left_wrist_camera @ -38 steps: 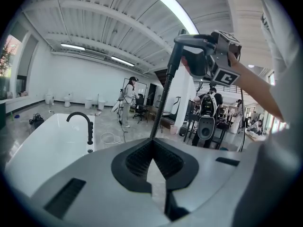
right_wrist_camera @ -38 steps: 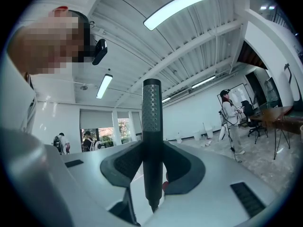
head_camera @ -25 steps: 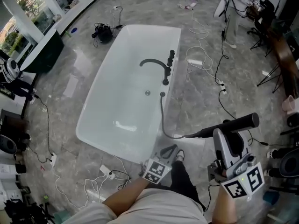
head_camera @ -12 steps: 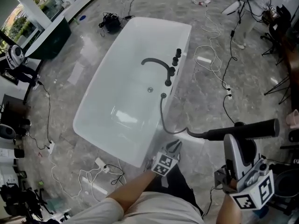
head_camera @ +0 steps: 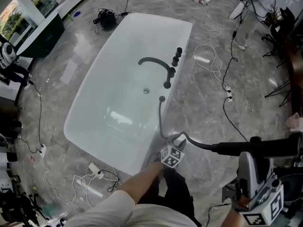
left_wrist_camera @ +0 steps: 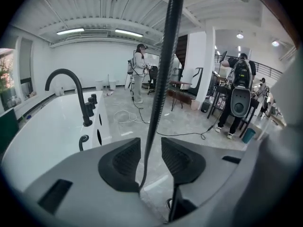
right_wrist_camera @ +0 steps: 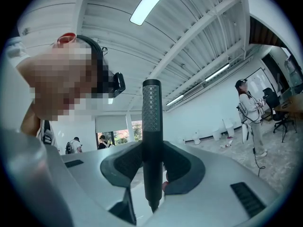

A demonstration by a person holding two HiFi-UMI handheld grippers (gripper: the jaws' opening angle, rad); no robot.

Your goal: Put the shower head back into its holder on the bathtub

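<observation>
Now that the left claw (left_wrist_camera: 150,148) has sunk from near the person's waist to the black hose (head_camera: 160,119) beside the bathtub (head_camera: 94,93), its jaws have just been opening and stand wide, with the hose running between the pads but not pinched. That looks like a bid to take up or steer the slack, so the hose will not drag when the head is carried over. The right claw (right_wrist_camera: 152,162) is clamped on the shower head (head_camera: 265,147), a slim black wand with a finely dotted face. It lies roughly level out to the right, over the floor and well apart from the black fittings (head_camera: 176,56) on the tub rim, so seating it is not yet begun
</observation>
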